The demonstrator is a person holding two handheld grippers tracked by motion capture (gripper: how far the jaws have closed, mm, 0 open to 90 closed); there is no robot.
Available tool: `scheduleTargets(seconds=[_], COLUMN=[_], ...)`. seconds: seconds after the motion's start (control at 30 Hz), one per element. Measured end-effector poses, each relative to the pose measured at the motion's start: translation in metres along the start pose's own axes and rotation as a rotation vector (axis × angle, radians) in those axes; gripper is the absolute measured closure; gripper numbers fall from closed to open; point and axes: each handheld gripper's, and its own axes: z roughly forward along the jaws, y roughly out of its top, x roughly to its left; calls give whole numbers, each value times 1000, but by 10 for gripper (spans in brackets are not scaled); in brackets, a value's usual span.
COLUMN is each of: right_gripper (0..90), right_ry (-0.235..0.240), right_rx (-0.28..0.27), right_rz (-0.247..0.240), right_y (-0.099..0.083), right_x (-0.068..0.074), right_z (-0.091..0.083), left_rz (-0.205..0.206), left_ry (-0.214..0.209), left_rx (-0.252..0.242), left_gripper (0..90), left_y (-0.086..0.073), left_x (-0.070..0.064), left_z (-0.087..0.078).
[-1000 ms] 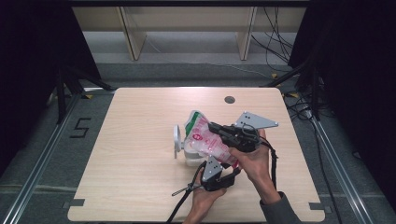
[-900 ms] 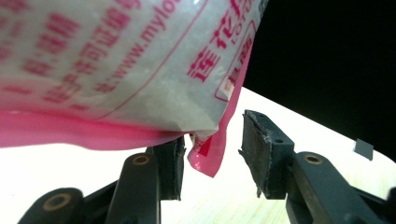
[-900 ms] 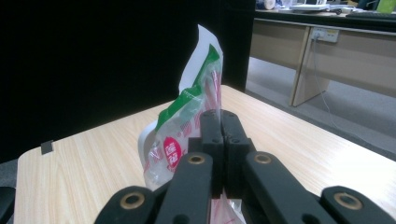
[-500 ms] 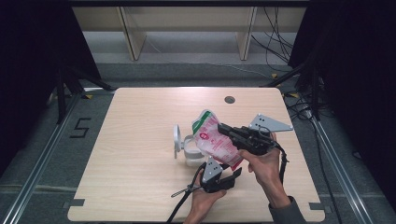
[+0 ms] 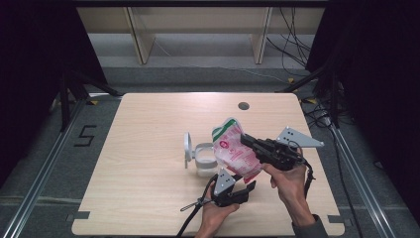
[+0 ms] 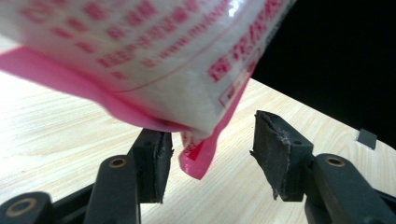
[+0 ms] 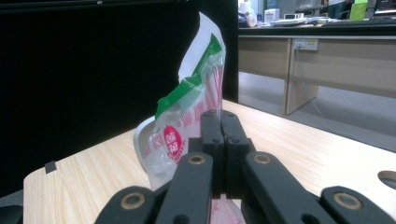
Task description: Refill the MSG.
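Pouch (image 5: 233, 151) tilted, green top up-left, clamped in right tongs (image 5: 246, 140); left tongs (image 5: 246, 188) agape beneath.

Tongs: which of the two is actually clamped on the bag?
The right tongs, jaws shut on the red-and-white bag near its edge. The left tongs sit open under the bag's pink bottom corner, not pinching it.
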Motion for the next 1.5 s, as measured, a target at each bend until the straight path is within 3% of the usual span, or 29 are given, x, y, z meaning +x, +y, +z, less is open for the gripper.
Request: scheduleTargets(seconds=[0.07,0.1,0.13,0.33,0.37,0.47,0.53,0.63,0.8,0.83,0.87,0.93,0.97,1.07,1.13,1.17,1.23,1.27,1.3,1.43,1.47,1.5], right_gripper=[900,900,900,900,900,900,900,900,900,900,900,900,900,900,900,900,900,900,900,900,900,900], right_ry=[-6,-13,-2,-17,-19,-28,-37,-49,-63,-66,-74,-72,-75,-92,-104,-101,-114,-110,-117,-139,-140,-150], right_rx=[-2,-2,10,14,14,-2,18,22,24,35,46,49,53,37,30,35,17,9,27,25,20,22], right_rz=[30,3,16,23,42,27,58,44,69,58,90,59,86,89,58,111,61,95,91,114,101,120], right_y=[-2,-3,-5,-14,-16,-19,-21,-24,-30,-32,-35,-40,-41,-42,-43,-44,-45,-46,-46,-47,-48,-49], right_x=[2,-1,-1,-5,-3,-7,-7,-10,-15,-17,-16,-21,-21,-23,-26,-24,-30,-28,-29,-33,-35,-35], right_z=[-4,-5,-6,-8,-9,-10,-13,-15,-17,-18,-19,-20,-21,-28,-32,-34,-37,-39,-42,-50,-51,-53], left_rz=[-1,-3,-26,-42,-40,-25,-32,-12,-3,-1,-1,-6,3,0,7,4,6,3,0,9,15,11], left_ry=[4,20,6,-15,-24,-18,-25,-24,-34,-38,-32,-35,-24,-27,-24,-19,-19,-10,-11,7,9,15], left_rx=[-13,-4,-22,5,8,9,5,10,3,5,10,1,14,11,9,7,1,-1,-12,-9,-14,-11], left_gripper=[450,447,439,411,401,390,392,383,388,388,388,388,388,388,388,389,391,390,390,390,390,390], left_y=[1,2,2,-1,-1,-1,-1,-1,2,4,5,5,6,6,6,6,7,7,7,10,11,11], left_x=[1,0,-2,2,3,2,0,-2,-4,-3,-2,1,2,5,7,7,9,10,11,15,17,17], left_z=[-2,-4,-3,-7,-9,-15,-17,-23,-31,-34,-35,-37,-40,-45,-49,-51,-54,-56,-57,-65,-67,-68])
